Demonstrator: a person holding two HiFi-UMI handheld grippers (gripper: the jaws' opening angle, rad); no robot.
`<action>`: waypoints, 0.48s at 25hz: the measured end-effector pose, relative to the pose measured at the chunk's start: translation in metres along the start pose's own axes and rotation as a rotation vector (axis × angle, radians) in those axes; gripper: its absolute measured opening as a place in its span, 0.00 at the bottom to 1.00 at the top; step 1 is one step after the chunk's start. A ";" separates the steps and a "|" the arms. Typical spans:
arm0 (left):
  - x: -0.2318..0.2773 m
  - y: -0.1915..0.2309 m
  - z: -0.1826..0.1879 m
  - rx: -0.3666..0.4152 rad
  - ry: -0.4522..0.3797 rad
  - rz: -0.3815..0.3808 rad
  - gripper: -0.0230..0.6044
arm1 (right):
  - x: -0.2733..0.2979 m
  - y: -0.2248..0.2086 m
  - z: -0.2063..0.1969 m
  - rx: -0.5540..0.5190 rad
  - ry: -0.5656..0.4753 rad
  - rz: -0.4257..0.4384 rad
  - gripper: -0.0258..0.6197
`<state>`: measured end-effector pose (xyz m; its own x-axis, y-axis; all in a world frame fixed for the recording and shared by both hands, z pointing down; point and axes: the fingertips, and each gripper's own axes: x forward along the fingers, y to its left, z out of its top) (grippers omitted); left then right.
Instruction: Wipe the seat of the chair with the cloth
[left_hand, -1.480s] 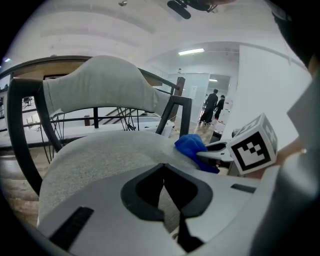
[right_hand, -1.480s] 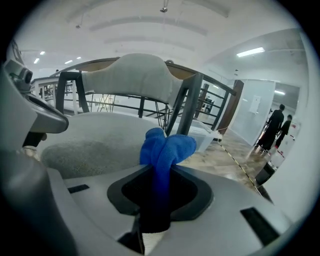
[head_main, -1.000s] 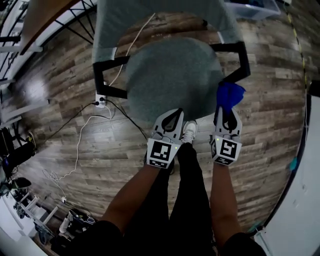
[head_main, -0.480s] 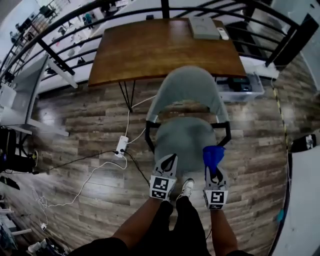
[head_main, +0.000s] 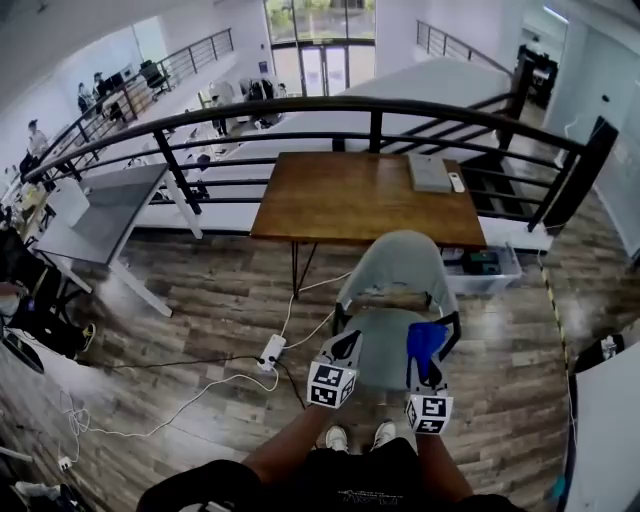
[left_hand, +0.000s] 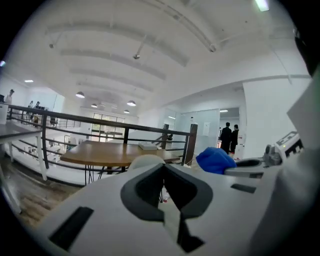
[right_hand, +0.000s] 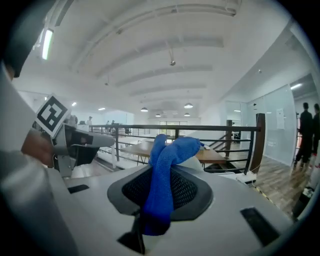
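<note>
The grey chair (head_main: 394, 272) stands in front of me, its round seat (head_main: 380, 340) partly hidden by both grippers. My right gripper (head_main: 424, 356) is shut on a blue cloth (head_main: 427, 338), which bunches out past the tips over the seat's right side. In the right gripper view the cloth (right_hand: 167, 175) fills the gap between the jaws. My left gripper (head_main: 347, 342) hangs over the seat's left front, shut with nothing in it (left_hand: 163, 169). Both gripper views look level across the room, and the cloth (left_hand: 215, 160) shows at the right of the left gripper view.
A wooden table (head_main: 368, 198) stands behind the chair with a grey device (head_main: 430, 173) on it. A black railing (head_main: 300, 115) runs behind that. A white power strip (head_main: 270, 352) and cables lie on the floor to the left. Two people (left_hand: 230, 137) stand far off.
The head view has swung up from close over the seat to a wide look at the room. Both grippers kept their places side by side, the right one still holding the cloth.
</note>
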<state>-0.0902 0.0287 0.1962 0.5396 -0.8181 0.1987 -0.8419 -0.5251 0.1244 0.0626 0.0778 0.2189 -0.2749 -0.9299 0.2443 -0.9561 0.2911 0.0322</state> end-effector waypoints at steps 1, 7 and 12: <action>-0.007 -0.004 0.016 0.020 -0.029 -0.005 0.05 | -0.003 0.003 0.013 0.004 -0.019 0.012 0.19; -0.034 -0.012 0.061 0.051 -0.073 0.017 0.05 | -0.009 0.008 0.061 -0.040 -0.095 0.055 0.19; -0.032 -0.034 0.066 0.041 -0.038 0.031 0.05 | -0.015 -0.005 0.078 -0.033 -0.094 0.077 0.19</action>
<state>-0.0792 0.0573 0.1216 0.5137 -0.8421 0.1645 -0.8578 -0.5080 0.0782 0.0633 0.0726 0.1392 -0.3574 -0.9210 0.1552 -0.9283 0.3686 0.0493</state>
